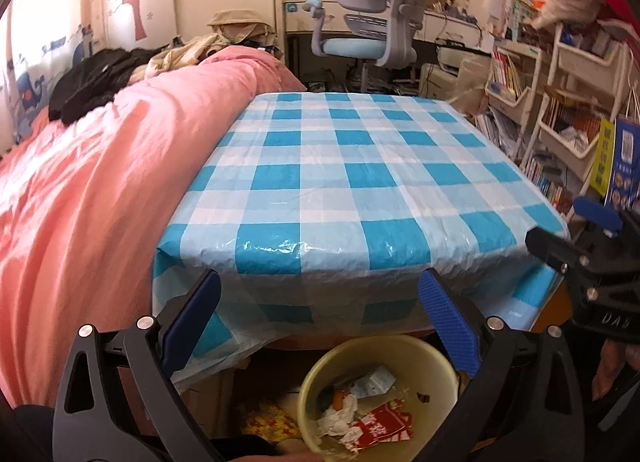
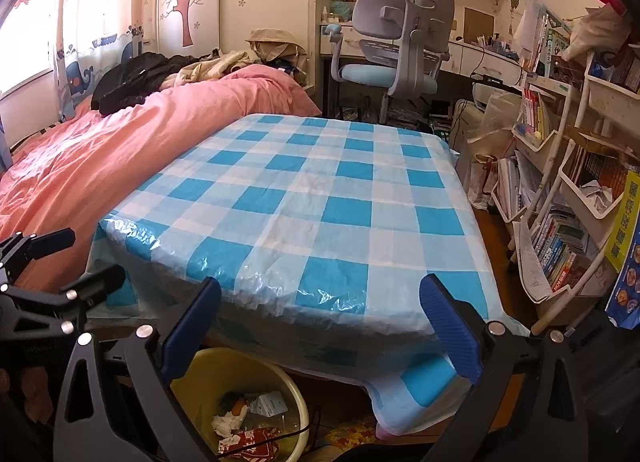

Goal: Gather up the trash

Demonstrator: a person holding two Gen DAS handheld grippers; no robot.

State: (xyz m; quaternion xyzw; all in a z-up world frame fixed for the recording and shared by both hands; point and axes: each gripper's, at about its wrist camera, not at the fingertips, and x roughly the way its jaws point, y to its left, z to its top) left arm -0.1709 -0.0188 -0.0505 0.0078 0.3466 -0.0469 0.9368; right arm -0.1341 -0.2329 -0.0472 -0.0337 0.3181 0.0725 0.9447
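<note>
A yellow round bin [image 1: 444, 366] stands on the floor under the table's near edge. It holds crumpled white tissue [image 1: 340, 418], a red and white wrapper [image 1: 380, 426] and a small pale carton [image 1: 374, 380]. The bin also shows in the right wrist view [image 2: 294, 398]. My left gripper [image 1: 320, 298] is open and empty, held above the bin in front of the table edge. My right gripper [image 2: 320, 302] is open and empty, just to the right of the left one. The right gripper also shows at the right edge of the left wrist view [image 1: 576, 234].
A table with a blue and white checked plastic cloth [image 1: 360, 165] fills the middle. A bed with a pink duvet [image 1: 80, 189] lies along its left. White book racks [image 2: 560, 221] stand on the right. A grey desk chair [image 2: 400, 33] stands behind the table.
</note>
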